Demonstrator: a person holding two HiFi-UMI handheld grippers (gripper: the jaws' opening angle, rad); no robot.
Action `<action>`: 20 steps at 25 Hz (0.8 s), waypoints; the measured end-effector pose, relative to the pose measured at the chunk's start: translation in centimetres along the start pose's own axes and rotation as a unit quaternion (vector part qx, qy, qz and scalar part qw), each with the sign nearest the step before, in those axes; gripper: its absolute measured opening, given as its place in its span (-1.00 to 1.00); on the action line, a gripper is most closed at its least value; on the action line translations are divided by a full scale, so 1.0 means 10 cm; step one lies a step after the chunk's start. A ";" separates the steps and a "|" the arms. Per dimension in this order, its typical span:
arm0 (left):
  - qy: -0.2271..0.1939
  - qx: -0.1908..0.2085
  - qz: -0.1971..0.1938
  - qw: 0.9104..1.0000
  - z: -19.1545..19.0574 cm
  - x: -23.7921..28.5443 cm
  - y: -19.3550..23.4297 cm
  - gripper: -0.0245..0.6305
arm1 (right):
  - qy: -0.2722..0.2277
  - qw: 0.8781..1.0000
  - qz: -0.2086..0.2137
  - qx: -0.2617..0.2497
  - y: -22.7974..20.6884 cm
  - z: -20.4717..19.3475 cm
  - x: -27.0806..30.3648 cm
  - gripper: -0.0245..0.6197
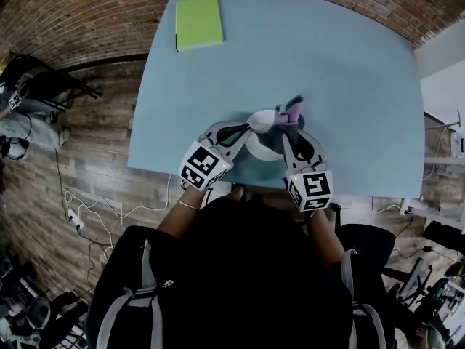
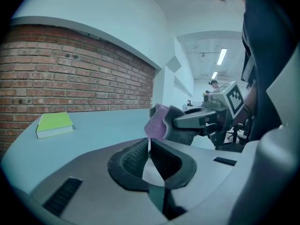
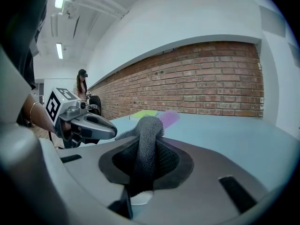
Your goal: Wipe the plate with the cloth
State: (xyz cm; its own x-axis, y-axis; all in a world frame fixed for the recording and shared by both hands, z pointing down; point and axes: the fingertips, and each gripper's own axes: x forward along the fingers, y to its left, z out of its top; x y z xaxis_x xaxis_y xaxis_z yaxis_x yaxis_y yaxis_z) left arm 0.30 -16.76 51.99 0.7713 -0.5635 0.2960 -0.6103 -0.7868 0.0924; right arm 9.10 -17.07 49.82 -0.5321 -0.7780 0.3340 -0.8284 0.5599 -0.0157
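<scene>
- Plate [image 1: 263, 140] sits over the near edge of the table [image 1: 349, 86]; can't tell if it touches.
- L gripper [image 1: 245, 129] is clenched on the plate's rim, thin white edge pinched btwn the pads [image 2: 133, 161].
- Cloth [image 1: 291, 112], grey w/ a purple side, is bunched in the clamped R gripper [image 1: 289, 124], right at the plate's far rim.
- Step: prob. the wipe itself, cloth meeting plate.
- Next: drag the cloth across the face w/ pressure; L must brace vs twist.

The left gripper [image 2: 149, 150] jaws pinch what looks like the plate [image 2: 153, 171] rim; cloth [image 2: 157, 123] beyond.
</scene>
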 end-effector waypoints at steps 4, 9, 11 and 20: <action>0.018 -0.014 -0.001 1.000 -0.09 0.03 0.04 -0.74 | 0.010 1.000 0.005 -0.004 0.02 -0.05 0.05 -0.72; 0.035 -0.028 -0.003 0.999 -0.18 0.05 0.04 -0.69 | 0.020 1.000 0.006 -0.005 0.03 -0.12 0.07 -0.72; 0.044 -0.033 -0.004 0.998 -0.20 0.07 0.04 -0.67 | 0.023 1.000 0.006 -0.006 0.02 -0.14 0.08 -0.72; 0.093 -0.068 -0.011 0.993 -0.37 0.10 0.07 -0.56 | 0.047 0.999 -0.012 -0.010 -0.04 -0.23 0.11 -0.72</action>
State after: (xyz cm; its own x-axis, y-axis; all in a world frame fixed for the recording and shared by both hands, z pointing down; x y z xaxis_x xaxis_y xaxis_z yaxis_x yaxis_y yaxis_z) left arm -0.05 -16.95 55.81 0.7460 -0.4798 0.4617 -0.6215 -0.7507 0.2240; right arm 9.22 -17.47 52.35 -0.4934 -0.7614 0.4205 -0.8360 0.5486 0.0124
